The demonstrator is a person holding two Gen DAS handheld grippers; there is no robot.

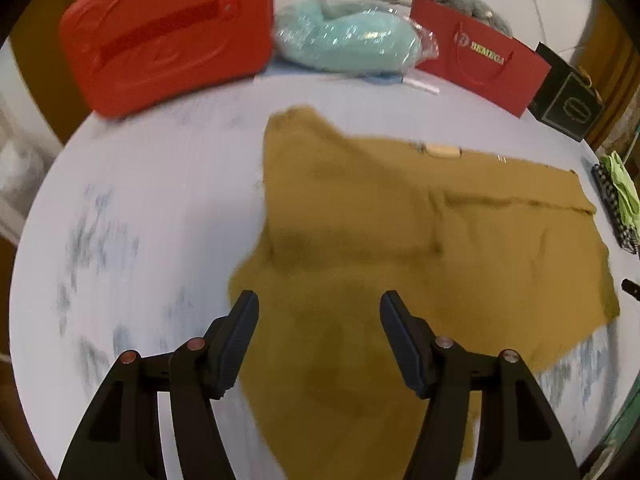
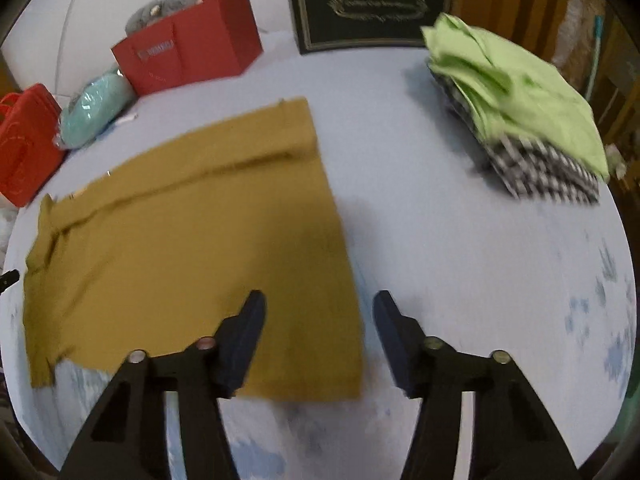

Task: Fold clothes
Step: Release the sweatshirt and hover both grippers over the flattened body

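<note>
- a mustard brown garment [image 1: 400, 248] lies spread flat on a pale blue-white table [image 1: 140, 200]; in the right wrist view the same garment [image 2: 192, 236] fills the left half of the table [image 2: 460, 240].
- the left gripper [image 1: 319, 312] hovers over the near part of the garment, its jaws wide apart with nothing between them; both fingers [image 1: 240, 336] show above cloth, and whether they touch it cannot be told.
- the right gripper [image 2: 319, 312] hangs over the garment's right edge, jaws also wide and empty; its left finger is over the cloth, its right finger over bare table.
- a small pale label [image 1: 442, 151] sits at the garment's far edge, and a fold line runs along that far side.
- a red plastic case [image 1: 168, 32] stands at the far left of the table, apart from the garment.
- just beside it lies a light blue bundle in clear plastic wrap [image 1: 348, 40].
- a red paper bag [image 1: 484, 60] with gold lettering stands further right, with something grey and fluffy [image 1: 476, 6] behind it.
- a black bag [image 2: 368, 4] with a gold emblem stands at the far edge beside the red one.
- at the right of the table is a stack of folded clothes: a light green piece [image 2: 516, 88] on top of a black and white checked one [image 2: 548, 172], well apart from the brown garment.
- both views are slightly blurred.
</note>
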